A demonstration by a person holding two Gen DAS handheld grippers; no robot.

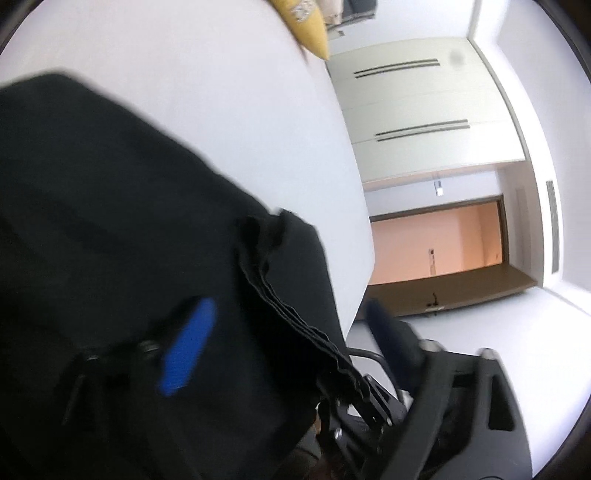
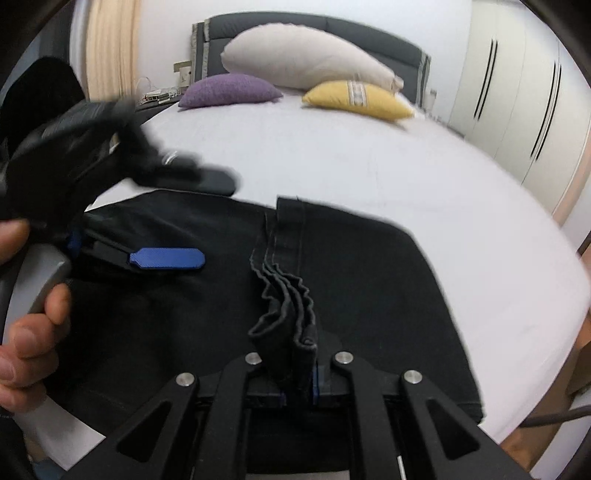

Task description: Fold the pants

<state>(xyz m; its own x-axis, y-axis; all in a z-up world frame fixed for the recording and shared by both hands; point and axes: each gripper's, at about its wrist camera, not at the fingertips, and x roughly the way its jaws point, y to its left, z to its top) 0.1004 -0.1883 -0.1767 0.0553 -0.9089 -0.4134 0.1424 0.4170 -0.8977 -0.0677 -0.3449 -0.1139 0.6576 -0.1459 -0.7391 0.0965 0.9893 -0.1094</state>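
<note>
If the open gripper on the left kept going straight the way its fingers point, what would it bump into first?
Probably the bunched pants hem pinched by the right gripper. The left gripper stands open over the black pants, pointing across them toward that fold. Depth is unclear; it might pass above.

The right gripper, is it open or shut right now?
Shut: the right gripper clamps a bunched stack of hems of the black pants, its blue pads pressed against the fabric.

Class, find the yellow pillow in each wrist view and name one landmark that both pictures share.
Left wrist view: yellow pillow at the top edge, centre, partly cut off.
Right wrist view: yellow pillow upper centre-right on the white bed, below the beige pillow.
Shared landmark: bunched hem of the black pants.
</note>
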